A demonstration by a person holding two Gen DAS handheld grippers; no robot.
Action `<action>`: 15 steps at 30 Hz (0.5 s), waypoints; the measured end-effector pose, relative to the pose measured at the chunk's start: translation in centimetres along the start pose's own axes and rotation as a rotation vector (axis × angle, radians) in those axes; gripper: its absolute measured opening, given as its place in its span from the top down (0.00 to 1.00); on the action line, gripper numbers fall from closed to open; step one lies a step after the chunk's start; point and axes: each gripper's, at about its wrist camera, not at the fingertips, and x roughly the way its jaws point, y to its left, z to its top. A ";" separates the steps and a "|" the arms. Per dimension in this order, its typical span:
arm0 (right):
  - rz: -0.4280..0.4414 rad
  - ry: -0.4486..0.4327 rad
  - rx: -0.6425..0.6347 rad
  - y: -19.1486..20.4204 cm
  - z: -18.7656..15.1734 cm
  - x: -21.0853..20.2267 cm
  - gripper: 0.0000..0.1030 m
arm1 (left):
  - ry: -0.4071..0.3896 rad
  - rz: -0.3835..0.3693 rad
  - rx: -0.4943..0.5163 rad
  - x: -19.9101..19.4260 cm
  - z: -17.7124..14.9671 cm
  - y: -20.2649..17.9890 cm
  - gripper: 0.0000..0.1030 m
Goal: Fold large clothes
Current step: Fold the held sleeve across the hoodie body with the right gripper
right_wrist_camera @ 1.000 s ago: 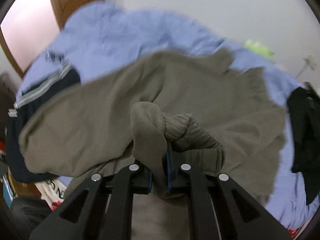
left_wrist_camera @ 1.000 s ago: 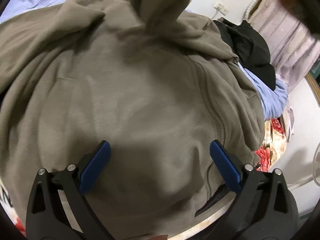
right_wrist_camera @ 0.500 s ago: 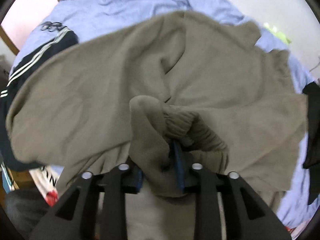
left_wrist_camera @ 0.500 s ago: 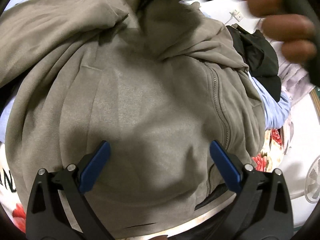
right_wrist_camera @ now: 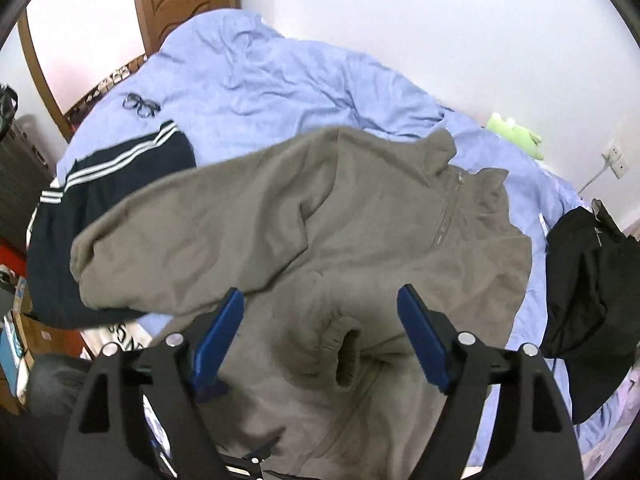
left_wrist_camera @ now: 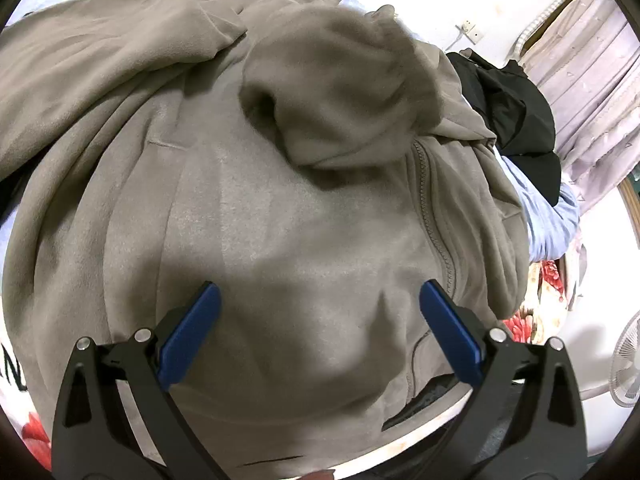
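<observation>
A large olive-grey fleece jacket (left_wrist_camera: 288, 216) with a zip (left_wrist_camera: 432, 216) lies spread on the bed. One sleeve, with its ribbed cuff (right_wrist_camera: 344, 356), lies folded across the jacket's body (right_wrist_camera: 360, 216); in the left wrist view that sleeve (left_wrist_camera: 340, 92) looks blurred. My left gripper (left_wrist_camera: 318, 328) is open and empty, close above the jacket's lower body. My right gripper (right_wrist_camera: 320, 336) is open and empty, just above the cuff.
A light blue sheet (right_wrist_camera: 280, 76) covers the bed. A navy garment with white stripes (right_wrist_camera: 108, 184) lies left of the jacket, a black garment (right_wrist_camera: 584, 280) right of it. Glasses (right_wrist_camera: 140, 105) and a green plush toy (right_wrist_camera: 516, 134) lie farther back. A fan (left_wrist_camera: 628, 360) stands right.
My right gripper was shut on the sleeve cuff and carried it over the jacket. It has opened and pulled back, and the sleeve now rests across the jacket's body. My left gripper stayed open.
</observation>
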 end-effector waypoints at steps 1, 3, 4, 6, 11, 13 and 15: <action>0.026 -0.012 0.035 -1.0 -0.3 0.5 0.24 | 0.000 -0.001 -0.002 0.0 0.0 0.1 0.05; 0.077 -0.012 0.055 -2.2 -1.9 2.2 0.28 | 0.000 -0.002 -0.009 -0.1 0.0 0.2 0.05; 0.078 0.012 0.061 -2.8 -2.8 3.6 0.39 | 0.000 -0.004 -0.013 -0.1 0.0 0.2 0.05; 0.026 0.057 0.122 -4.6 -4.7 6.2 0.50 | 0.001 -0.009 -0.017 -0.2 0.0 0.4 0.05; -0.101 0.115 0.354 -10.4 -9.9 12.0 0.76 | 0.003 -0.013 -0.028 -0.5 0.0 0.6 0.05; -0.044 0.168 0.352 -9.6 -11.3 14.1 0.81 | 0.007 -0.012 -0.032 -0.5 -0.1 0.7 0.05; 0.015 0.153 0.298 -6.9 -11.3 14.6 0.83 | 0.006 -0.008 -0.028 -0.8 -0.2 1.0 0.05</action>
